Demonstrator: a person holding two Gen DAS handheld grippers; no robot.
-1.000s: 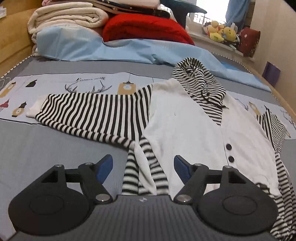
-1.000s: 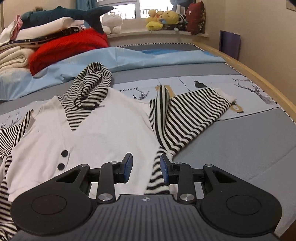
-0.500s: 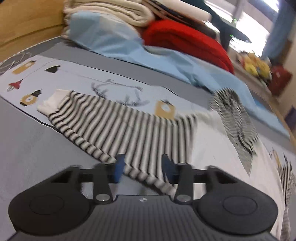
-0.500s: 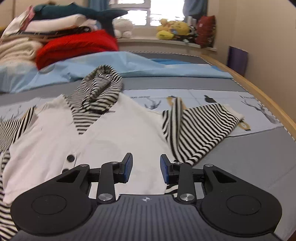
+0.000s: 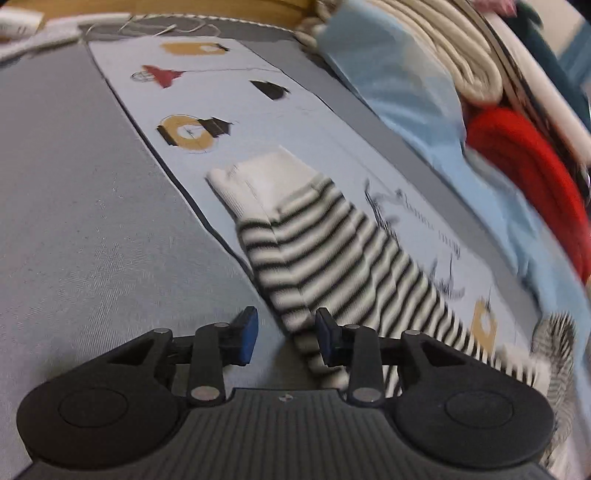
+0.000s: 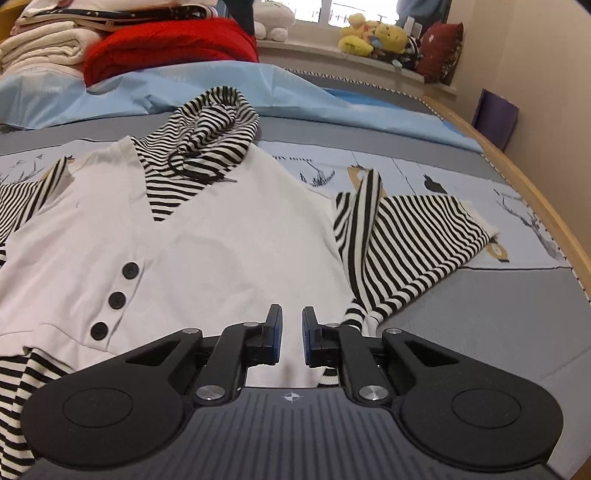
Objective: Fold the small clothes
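white hoodie (image 6: 207, 254) with black-and-white striped sleeves (image 5: 332, 254), black buttons (image 6: 117, 299), red blanket (image 6: 170, 44).

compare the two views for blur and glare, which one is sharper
Left wrist view: motion-smeared, the sleeve stripes and red blanket soft. Right wrist view: sharp, buttons and hood crisp; only the window is blown out.

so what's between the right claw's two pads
The white front hem of the small top, in the right wrist view. The right claw is closing around it; a narrow gap still shows between the pads.
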